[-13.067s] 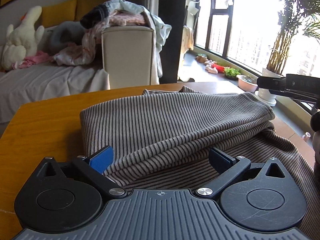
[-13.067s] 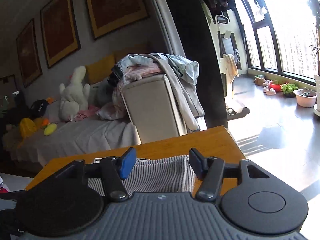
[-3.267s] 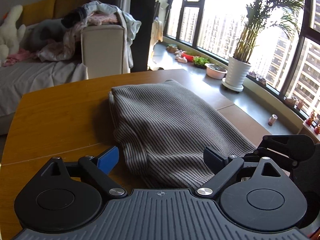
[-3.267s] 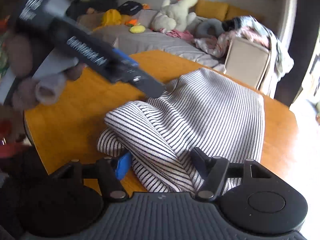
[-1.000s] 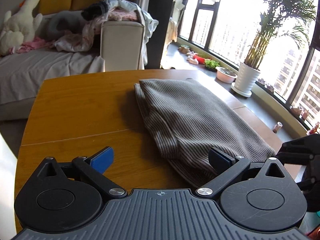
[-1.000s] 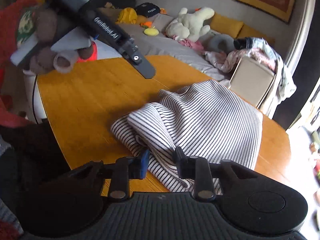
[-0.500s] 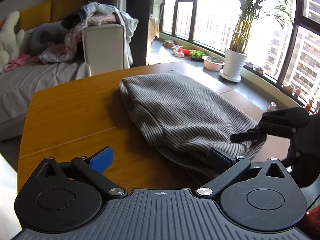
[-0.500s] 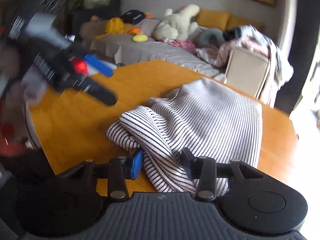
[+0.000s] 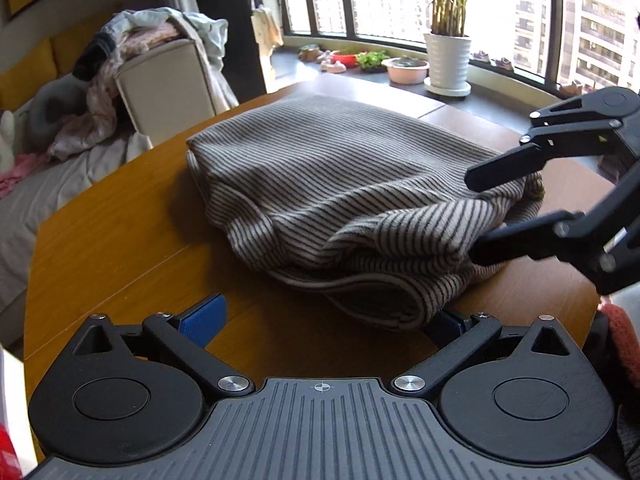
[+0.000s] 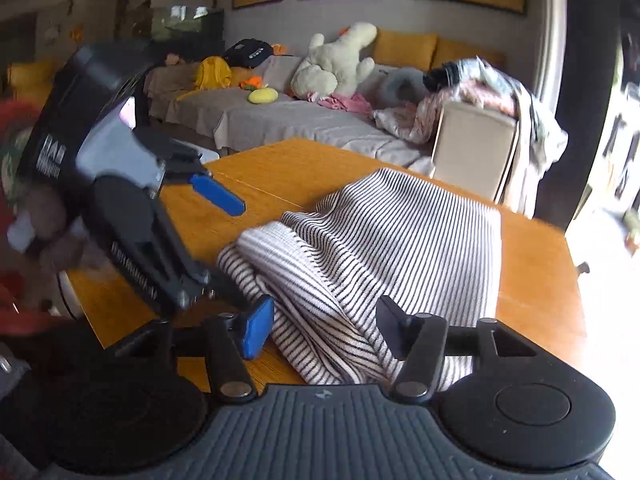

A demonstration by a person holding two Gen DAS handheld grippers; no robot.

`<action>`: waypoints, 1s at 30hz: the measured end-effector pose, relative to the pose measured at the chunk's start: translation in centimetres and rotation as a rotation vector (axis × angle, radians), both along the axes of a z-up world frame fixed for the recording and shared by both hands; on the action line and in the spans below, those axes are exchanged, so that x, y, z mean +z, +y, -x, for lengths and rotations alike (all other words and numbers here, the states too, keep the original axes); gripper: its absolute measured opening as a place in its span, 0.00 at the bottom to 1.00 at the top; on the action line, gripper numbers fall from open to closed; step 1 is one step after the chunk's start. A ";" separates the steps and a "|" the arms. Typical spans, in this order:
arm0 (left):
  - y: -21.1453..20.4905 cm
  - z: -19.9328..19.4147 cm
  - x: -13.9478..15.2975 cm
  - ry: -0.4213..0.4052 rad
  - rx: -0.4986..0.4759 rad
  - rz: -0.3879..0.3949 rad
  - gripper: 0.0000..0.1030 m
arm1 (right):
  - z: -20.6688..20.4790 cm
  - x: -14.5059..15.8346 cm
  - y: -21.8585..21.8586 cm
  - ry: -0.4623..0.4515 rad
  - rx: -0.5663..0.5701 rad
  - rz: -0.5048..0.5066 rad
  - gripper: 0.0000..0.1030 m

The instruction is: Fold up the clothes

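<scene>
A striped knit garment (image 9: pixel 340 176) lies folded in a long bundle on the wooden table (image 9: pixel 120 216); it also shows in the right wrist view (image 10: pixel 400 240). My left gripper (image 9: pixel 324 320) is open at the garment's near end, its right finger tucked under the folded hem. My right gripper (image 10: pixel 320 328) is open, its jaws astride the same rumpled end of the cloth without pinching it. It also shows at the right of the left wrist view (image 9: pixel 476 216). The left gripper shows at the left of the right wrist view (image 10: pixel 224 248).
A beige armchair heaped with clothes (image 9: pixel 160 68) stands past the table's far edge. A sofa with plush toys (image 10: pixel 336 68) lies behind. Potted plants (image 9: pixel 446 60) line the window sill. The table edge runs close on the right (image 10: pixel 576 280).
My left gripper has moved in to the garment's near end and its right finger has slid under the hem. My right gripper has opened wider around the cloth's end.
</scene>
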State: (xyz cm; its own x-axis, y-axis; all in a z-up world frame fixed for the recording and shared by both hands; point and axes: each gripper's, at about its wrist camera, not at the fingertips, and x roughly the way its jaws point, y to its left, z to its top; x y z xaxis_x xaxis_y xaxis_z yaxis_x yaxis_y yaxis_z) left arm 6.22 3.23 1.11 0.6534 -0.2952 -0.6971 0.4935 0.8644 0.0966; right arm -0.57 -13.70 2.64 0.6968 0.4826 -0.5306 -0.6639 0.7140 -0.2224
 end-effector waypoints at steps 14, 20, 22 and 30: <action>2.6 0.1 2.5 0.008 0.031 0.113 1.00 | 1.6 -3.0 3.6 -0.278 0.041 0.336 0.32; 6.5 -2.1 5.4 -0.024 0.144 0.287 0.94 | 1.0 -1.7 3.2 -0.155 0.069 0.300 0.28; 6.2 -3.8 5.5 -0.007 0.146 0.313 0.72 | 0.5 0.1 2.7 -0.077 0.080 0.246 0.27; 3.3 -11.1 1.4 0.124 0.052 0.294 0.59 | 0.5 10.2 2.5 -0.061 0.331 0.356 0.26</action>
